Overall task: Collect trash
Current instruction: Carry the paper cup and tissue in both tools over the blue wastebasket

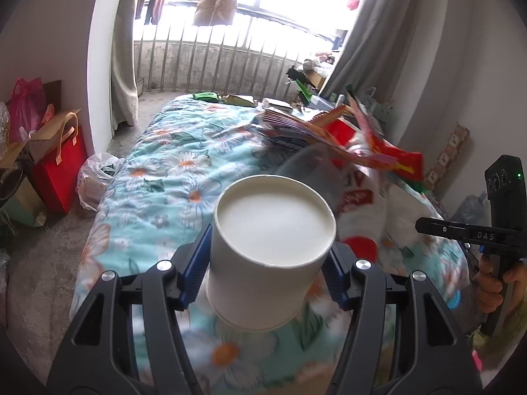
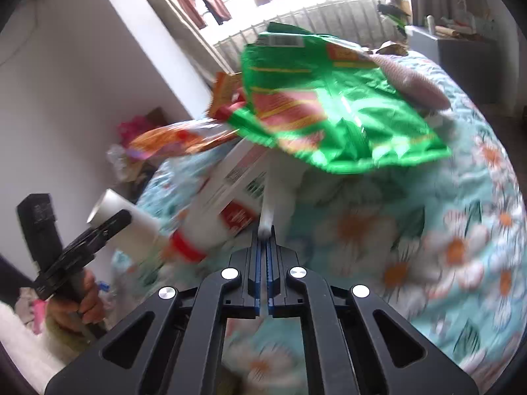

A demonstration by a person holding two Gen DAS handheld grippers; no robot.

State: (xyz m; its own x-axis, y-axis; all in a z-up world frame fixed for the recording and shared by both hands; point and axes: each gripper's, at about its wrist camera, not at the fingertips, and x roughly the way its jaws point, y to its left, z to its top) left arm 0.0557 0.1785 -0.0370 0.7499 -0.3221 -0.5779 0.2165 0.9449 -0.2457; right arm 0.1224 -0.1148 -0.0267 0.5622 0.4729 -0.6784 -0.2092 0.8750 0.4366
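My left gripper (image 1: 268, 263) is shut on a white paper cup (image 1: 270, 247), whose flat bottom faces the camera, with a blue pad on each side of it. My right gripper (image 2: 265, 230) is shut on a white strip of a plastic bag (image 2: 280, 184). Bunched above that strip are a green snack wrapper (image 2: 329, 105), orange wrappers (image 2: 184, 138) and a white and red package (image 2: 230, 191). In the left wrist view the same bundle, white bag (image 1: 362, 204) and red-orange wrappers (image 1: 378, 144), hangs just behind the cup. The cup (image 2: 131, 220) also shows at the left of the right wrist view.
A bed with a floral quilt (image 1: 171, 164) lies under both grippers. Paper and wrappers (image 1: 237, 98) sit at its far end. A red gift bag (image 1: 62, 168) and a plastic bag (image 1: 95, 177) stand on the floor at left. Curtains and a railing lie beyond.
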